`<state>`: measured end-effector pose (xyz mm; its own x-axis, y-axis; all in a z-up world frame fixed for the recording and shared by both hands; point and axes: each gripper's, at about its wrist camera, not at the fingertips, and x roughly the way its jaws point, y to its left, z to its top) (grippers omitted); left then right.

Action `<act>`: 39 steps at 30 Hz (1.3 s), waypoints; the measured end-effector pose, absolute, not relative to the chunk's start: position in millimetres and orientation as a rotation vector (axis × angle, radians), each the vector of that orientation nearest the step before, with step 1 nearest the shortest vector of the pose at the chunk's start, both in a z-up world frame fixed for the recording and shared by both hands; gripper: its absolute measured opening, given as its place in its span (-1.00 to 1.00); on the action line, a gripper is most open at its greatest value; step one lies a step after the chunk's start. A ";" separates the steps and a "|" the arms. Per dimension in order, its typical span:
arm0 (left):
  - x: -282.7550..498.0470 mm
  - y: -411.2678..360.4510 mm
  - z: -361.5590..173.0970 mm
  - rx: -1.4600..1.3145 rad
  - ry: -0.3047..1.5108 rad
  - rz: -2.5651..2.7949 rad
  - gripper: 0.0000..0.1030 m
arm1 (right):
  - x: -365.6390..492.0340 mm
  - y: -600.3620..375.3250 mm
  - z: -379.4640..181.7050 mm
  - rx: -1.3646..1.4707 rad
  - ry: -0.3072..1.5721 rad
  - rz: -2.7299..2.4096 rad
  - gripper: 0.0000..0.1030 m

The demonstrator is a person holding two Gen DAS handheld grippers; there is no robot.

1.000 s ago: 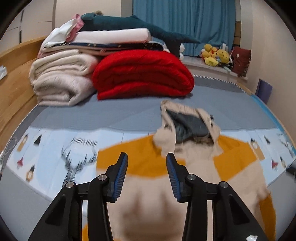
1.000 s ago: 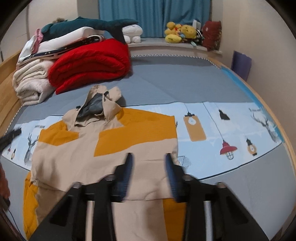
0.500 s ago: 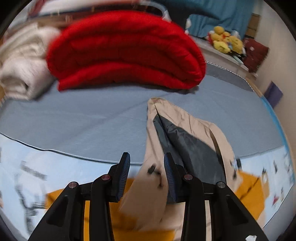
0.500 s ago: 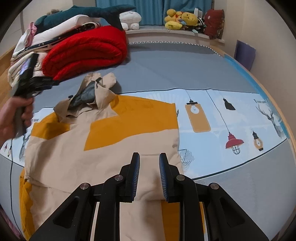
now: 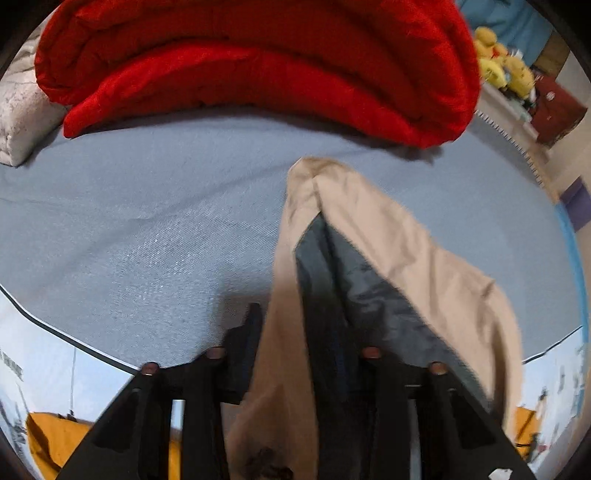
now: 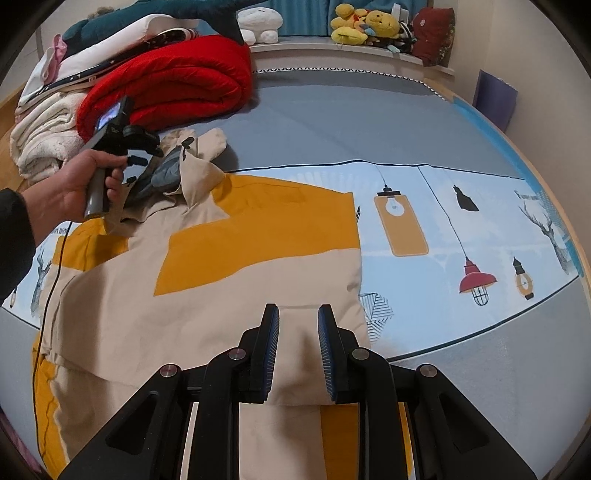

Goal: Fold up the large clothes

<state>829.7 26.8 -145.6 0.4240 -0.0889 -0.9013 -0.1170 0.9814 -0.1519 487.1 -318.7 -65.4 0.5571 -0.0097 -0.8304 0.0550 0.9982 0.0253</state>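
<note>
A beige and orange jacket (image 6: 207, 280) lies flat on the bed, its hood (image 6: 184, 166) with grey lining toward the red quilt. My left gripper (image 5: 291, 350) is open around the hood's left beige edge (image 5: 288, 295); the cloth runs between the fingers and hides the right one. The same gripper shows in the right wrist view (image 6: 146, 157), held by a hand at the hood. My right gripper (image 6: 298, 343) is open, low over the jacket's beige lower part near its right edge, with nothing between its fingers.
A folded red quilt (image 5: 258, 62) and a stack of white blankets (image 6: 40, 136) sit beyond the hood. Plush toys (image 6: 365, 26) line the far ledge. The patterned sheet (image 6: 461, 229) extends right of the jacket. A cable (image 6: 55, 266) trails from the left gripper.
My left gripper moved forward to the hood and now straddles its left edge. My right gripper dropped slightly toward the jacket and its fingers opened a little wider than half a second ago.
</note>
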 end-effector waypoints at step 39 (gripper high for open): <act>446.6 74.6 -88.8 -0.358 1.076 -0.212 -0.58 | 469.8 -289.0 -65.7 0.415 0.967 0.249 -0.38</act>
